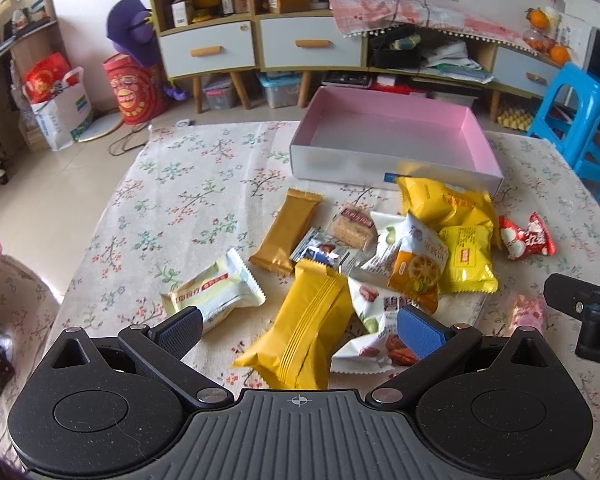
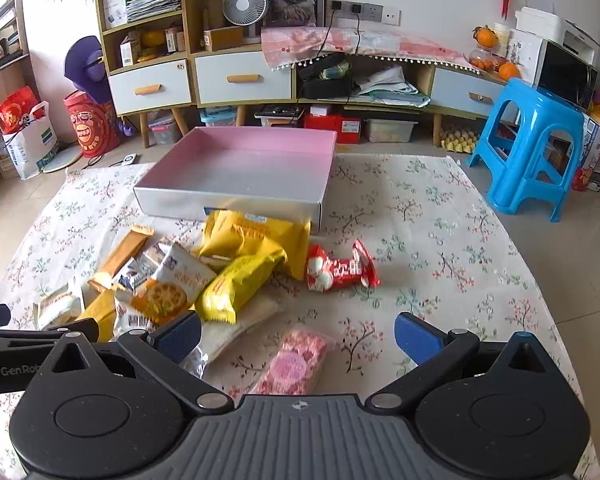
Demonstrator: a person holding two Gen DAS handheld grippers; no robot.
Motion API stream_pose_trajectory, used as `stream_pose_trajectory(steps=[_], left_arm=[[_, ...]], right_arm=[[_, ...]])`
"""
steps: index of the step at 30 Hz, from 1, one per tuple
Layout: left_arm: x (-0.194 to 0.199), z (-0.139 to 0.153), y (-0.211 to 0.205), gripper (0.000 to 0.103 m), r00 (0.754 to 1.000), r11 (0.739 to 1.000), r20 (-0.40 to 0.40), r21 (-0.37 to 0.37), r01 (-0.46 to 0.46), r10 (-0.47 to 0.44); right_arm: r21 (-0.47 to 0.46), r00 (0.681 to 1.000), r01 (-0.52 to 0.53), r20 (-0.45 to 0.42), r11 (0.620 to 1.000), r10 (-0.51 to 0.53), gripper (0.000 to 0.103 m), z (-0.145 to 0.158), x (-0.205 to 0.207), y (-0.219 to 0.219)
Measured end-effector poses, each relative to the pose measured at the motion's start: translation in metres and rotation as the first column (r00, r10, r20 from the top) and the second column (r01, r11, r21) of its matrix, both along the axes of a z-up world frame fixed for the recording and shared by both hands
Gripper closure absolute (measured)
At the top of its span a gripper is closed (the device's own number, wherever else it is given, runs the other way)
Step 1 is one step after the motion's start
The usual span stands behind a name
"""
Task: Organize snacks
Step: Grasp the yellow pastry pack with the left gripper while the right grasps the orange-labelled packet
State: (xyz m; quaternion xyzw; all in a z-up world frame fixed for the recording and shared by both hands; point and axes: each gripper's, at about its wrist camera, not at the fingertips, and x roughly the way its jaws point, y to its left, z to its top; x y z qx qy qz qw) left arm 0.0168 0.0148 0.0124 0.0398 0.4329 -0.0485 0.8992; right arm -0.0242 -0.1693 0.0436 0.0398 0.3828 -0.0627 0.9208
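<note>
A pile of snack packets lies on the floral cloth in front of an empty pink-lined box (image 1: 396,120) (image 2: 240,164). My left gripper (image 1: 300,330) is open, low over a yellow ribbed packet (image 1: 304,328) that lies between its fingers; I cannot tell if they touch it. My right gripper (image 2: 298,336) is open above a pink packet (image 2: 294,360), which also shows in the left wrist view (image 1: 526,312). Other snacks: a red packet (image 2: 340,268) (image 1: 526,236), a bright yellow packet (image 2: 240,280) (image 1: 466,260), a white bar (image 1: 216,294), a tan bar (image 1: 286,236).
The table's edges fall off on the left and right. A blue plastic stool (image 2: 532,144) stands right of the table. A low cabinet with drawers (image 2: 240,76) lines the back wall. Bags (image 1: 60,108) stand on the floor at left.
</note>
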Motion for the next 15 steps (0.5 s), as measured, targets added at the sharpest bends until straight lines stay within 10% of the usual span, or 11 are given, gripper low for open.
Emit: stream_pose_trajectory(steps=[15], left_arm=[[0.043, -0.006, 0.036, 0.002, 0.985, 0.976, -0.137, -0.205, 0.079, -0.108]], right_arm=[[0.391, 0.978, -0.08, -0.147, 0.917, 0.148, 0.014, -0.004, 0.041, -0.021]])
